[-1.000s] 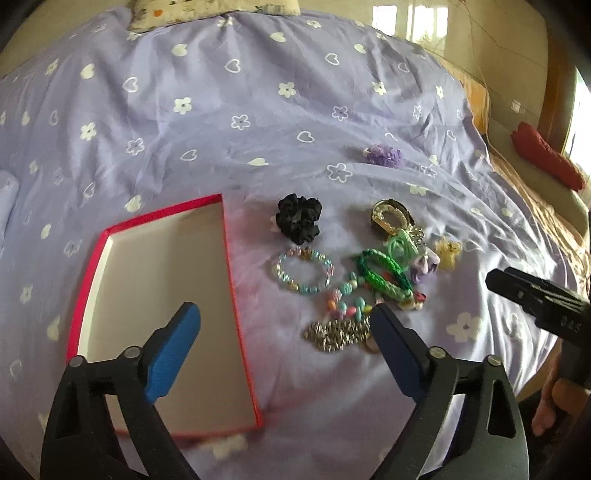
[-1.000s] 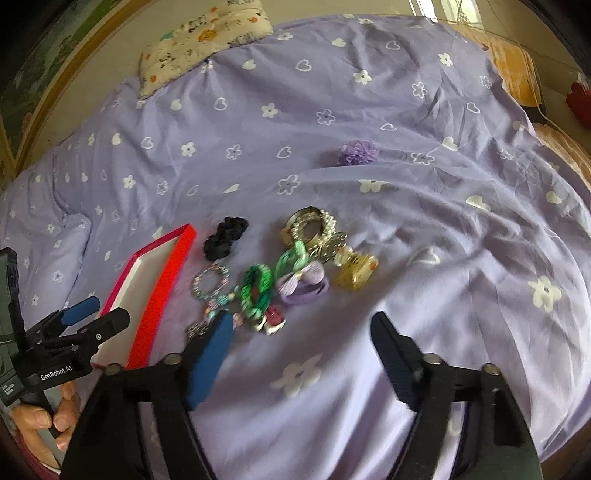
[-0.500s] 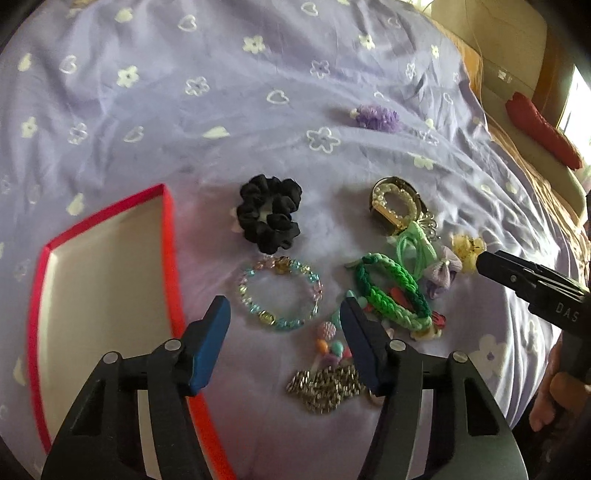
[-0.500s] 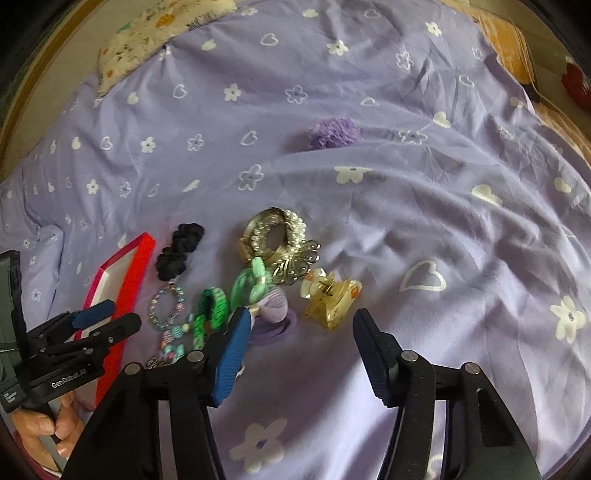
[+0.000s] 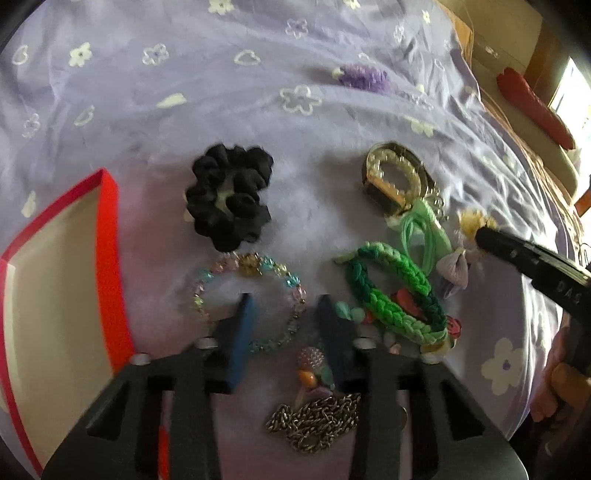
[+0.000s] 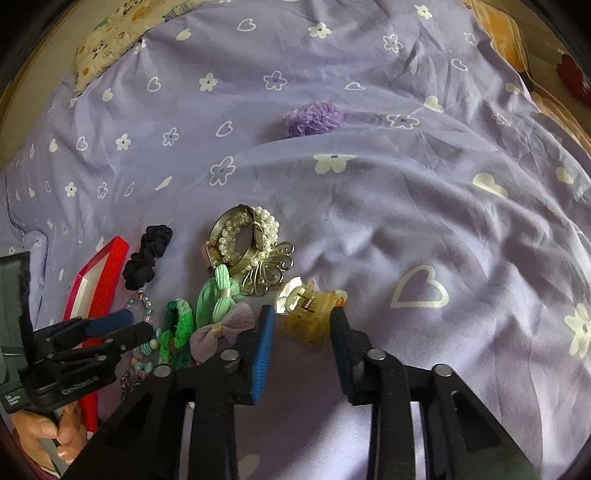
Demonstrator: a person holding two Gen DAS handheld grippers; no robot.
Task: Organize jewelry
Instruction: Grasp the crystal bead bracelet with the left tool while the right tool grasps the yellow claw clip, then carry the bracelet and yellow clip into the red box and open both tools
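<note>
Jewellery lies in a heap on a lilac bedspread [image 6: 369, 221]. My left gripper [image 5: 285, 301] points down at a pastel beaded bracelet [image 5: 255, 264]. Its jaws are closing, one blue finger inside the ring and one outside, with the ring's right side between them and untouched. My right gripper [image 6: 301, 310] straddles an amber claw clip [image 6: 308, 317]. These jaws are closing too, with the pads just short of the clip. To the left, an open red box [image 5: 107, 236] with a cream floor shows nothing inside.
Around the bracelet lie a black scrunchie [image 5: 229, 195], a green braided band [image 5: 395, 291], a lilac bow [image 5: 454, 269], a metal chain [image 5: 317, 421] and a pearl bangle [image 6: 240, 240]. A purple scrunchie [image 6: 314, 118] lies apart, farther up. A pillow [image 6: 122, 33] sits at the bed's head.
Both grippers have come down toward the heap and narrowed. The left one shifted right, from over the box to the bracelet. The right one moved in around the claw clip.
</note>
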